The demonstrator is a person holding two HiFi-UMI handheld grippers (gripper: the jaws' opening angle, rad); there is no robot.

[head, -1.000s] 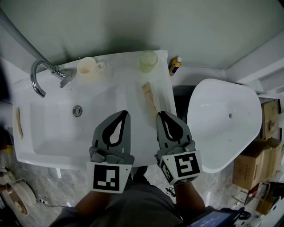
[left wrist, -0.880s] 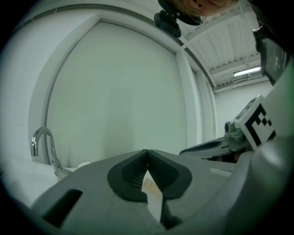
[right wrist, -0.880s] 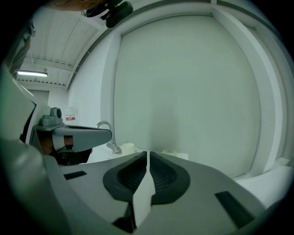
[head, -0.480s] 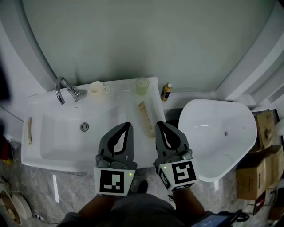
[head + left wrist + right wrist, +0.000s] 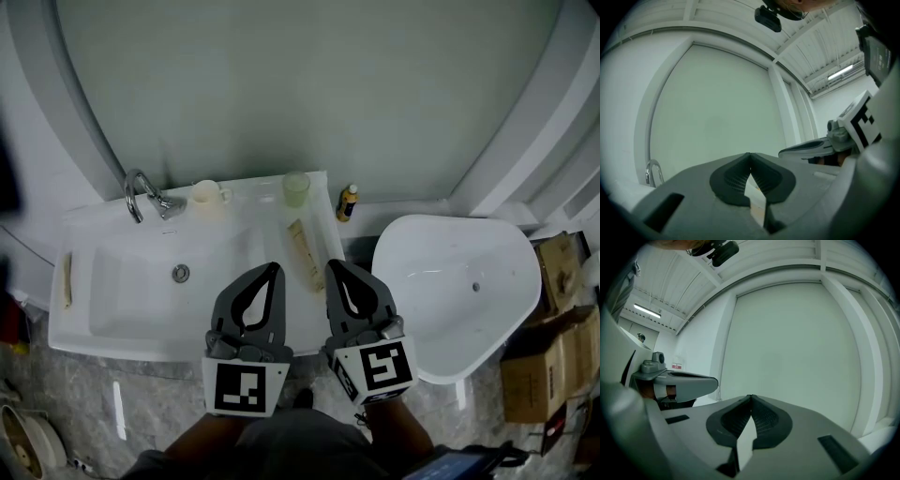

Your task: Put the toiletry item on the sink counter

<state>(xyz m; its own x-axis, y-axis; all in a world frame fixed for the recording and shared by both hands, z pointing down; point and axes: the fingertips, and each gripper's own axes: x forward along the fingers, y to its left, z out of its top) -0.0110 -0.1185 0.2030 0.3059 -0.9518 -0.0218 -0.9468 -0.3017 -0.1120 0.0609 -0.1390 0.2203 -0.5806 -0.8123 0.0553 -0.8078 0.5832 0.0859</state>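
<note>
A cream toiletry tube (image 5: 305, 253) lies flat on the right strip of the white sink counter (image 5: 272, 192), pointing away from me. My left gripper (image 5: 274, 267) and right gripper (image 5: 330, 265) hover side by side above the counter's front edge, both shut with nothing held. The tube sits between and just beyond their tips, apart from both. In the left gripper view the shut jaws meet at the tips (image 5: 750, 154), with the tap (image 5: 652, 171) at lower left. The right gripper view shows shut jaws (image 5: 750, 397) against the pale wall.
A chrome tap (image 5: 142, 192), a cream mug (image 5: 208, 196) and a pale green cup (image 5: 296, 187) stand along the counter's back. A small yellow bottle (image 5: 347, 202) stands on the ledge to the right. A white toilet (image 5: 455, 286) is at right, cardboard boxes (image 5: 558, 323) beyond it.
The view has pulled back and up from the sink, so the basin looks smaller and farther. Both grippers stay shut and side by side; the tube has not moved.
</note>
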